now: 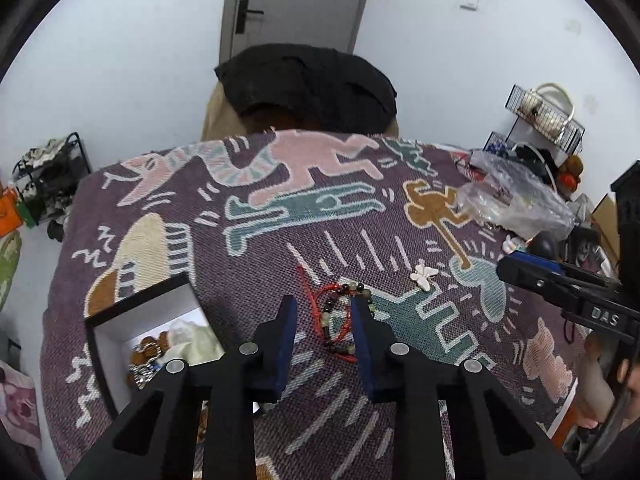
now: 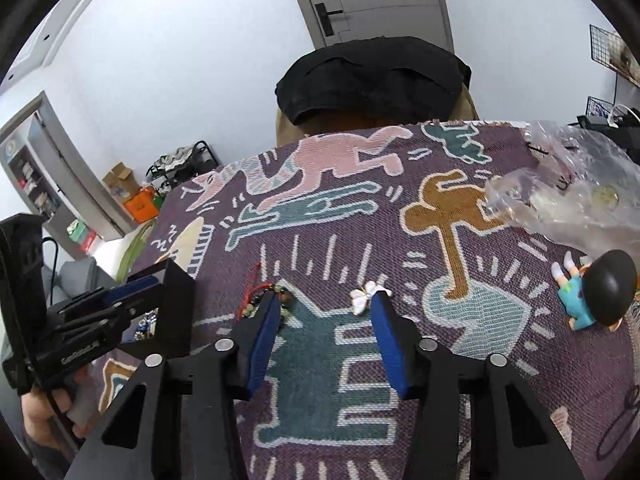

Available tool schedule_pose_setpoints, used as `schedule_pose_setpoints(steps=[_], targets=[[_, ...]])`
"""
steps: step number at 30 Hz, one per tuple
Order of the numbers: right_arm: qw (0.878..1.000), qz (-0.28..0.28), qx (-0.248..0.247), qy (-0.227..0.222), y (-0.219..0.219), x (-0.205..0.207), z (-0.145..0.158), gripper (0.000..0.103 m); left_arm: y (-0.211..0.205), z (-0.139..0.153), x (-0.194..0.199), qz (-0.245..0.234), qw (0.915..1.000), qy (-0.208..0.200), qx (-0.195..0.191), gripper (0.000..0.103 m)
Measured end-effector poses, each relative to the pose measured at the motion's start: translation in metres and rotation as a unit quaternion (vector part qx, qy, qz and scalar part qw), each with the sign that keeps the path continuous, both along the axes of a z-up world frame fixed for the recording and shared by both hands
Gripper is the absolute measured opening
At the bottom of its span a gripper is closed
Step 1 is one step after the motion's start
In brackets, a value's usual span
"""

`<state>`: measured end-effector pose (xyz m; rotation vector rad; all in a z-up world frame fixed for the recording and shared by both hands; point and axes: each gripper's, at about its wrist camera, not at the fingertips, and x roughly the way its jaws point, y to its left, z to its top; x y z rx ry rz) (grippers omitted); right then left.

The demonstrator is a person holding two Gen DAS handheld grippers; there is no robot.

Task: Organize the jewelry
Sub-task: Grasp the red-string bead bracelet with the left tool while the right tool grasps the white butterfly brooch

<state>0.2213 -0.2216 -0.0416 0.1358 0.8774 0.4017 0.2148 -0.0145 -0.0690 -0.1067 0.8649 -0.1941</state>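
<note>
straddling, maybe touching, beaded bracelet [image 1: 340, 316]

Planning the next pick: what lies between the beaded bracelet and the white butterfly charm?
Only bare patterned cloth lies between red-corded beaded bracelet and white butterfly charm, clearest in the right wrist view.

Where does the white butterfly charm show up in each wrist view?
Left wrist: white butterfly charm on the cloth, right of centre, beyond the right finger.
Right wrist: charm at centre, just left of the right finger's tip.
Shared landmark: the beaded bracelet, left of the charm.
</note>
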Motion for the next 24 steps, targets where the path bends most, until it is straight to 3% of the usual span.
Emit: schedule_pose_setpoints(steps=[8, 14, 24], targets=[[0.999, -0.02, 0.018, 0.017, -0.03, 0.006, -0.017, 0.041, -0.014, -0.026, 0.039, 0.008, 0.9974, 0.057, 0.042, 0.019], [0.999, -0.036, 0.028, 0.027, -0.051, 0.011, -0.029, 0.04, -0.013, -0.048, 0.065, 0.022, 0.9935, 0.099, 0.053, 0.018], [0.998, -0.044, 0.033, 0.043, -0.064, 0.017, -0.047, 0.04, -0.019, -0.071, 0.08, 0.023, 0.9885, 0.131, 0.072, 0.018]])
